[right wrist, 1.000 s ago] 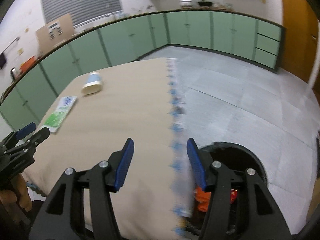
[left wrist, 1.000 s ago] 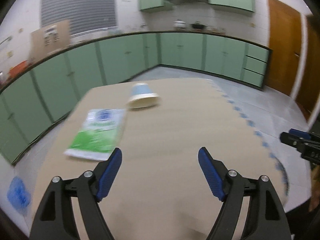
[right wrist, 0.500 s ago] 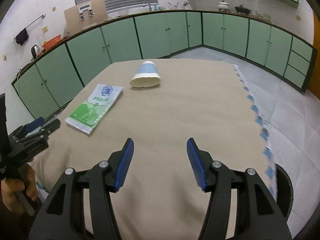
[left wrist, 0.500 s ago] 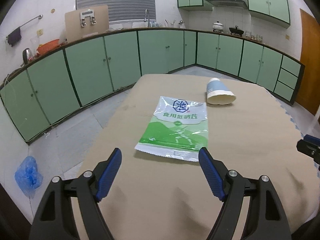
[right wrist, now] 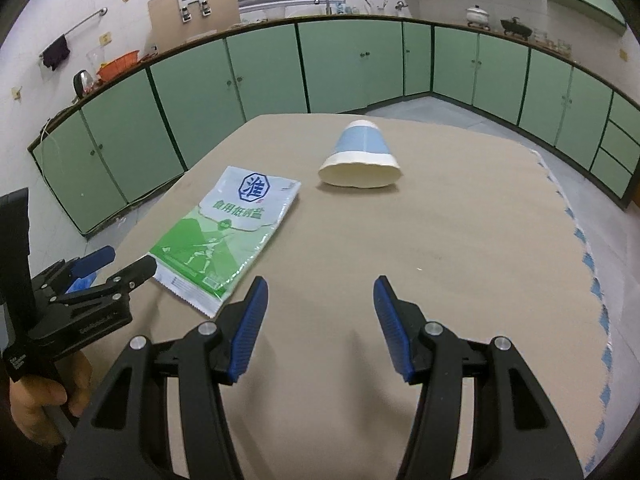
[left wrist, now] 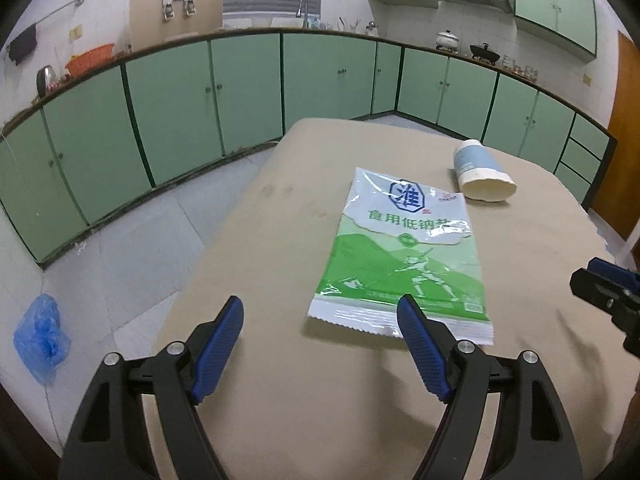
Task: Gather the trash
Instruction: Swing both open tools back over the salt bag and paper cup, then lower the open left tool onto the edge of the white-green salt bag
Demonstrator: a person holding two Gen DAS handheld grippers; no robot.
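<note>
A flat green-and-white plastic packet [left wrist: 404, 248] [right wrist: 228, 236] lies on the tan table [left wrist: 300, 208] [right wrist: 460, 240]. Beyond it a blue-and-white paper cup [left wrist: 480, 174] [right wrist: 362, 158] lies on its side, mouth toward me. My left gripper [left wrist: 320, 320] is open just short of the packet's near edge, its right finger in front of the packet's near corner. My right gripper [right wrist: 318, 300] is open over bare table, with the cup well ahead and the packet off to its left. The left gripper [right wrist: 120, 264] also shows at the right wrist view's left edge, held by a hand [right wrist: 36, 400].
Green kitchen cabinets [left wrist: 240, 88] [right wrist: 360, 68] curve around the room behind the table. A blue plastic bag [left wrist: 40, 338] lies on the grey floor at the left. The table's right edge has a blue zigzag trim [right wrist: 592, 272]. A wooden door [left wrist: 624, 140] stands at the far right.
Both views swung left across the table, away from the black bin by the table's right edge. The packet and cup now lie nearer and further right. Both grippers kept the same opening.
</note>
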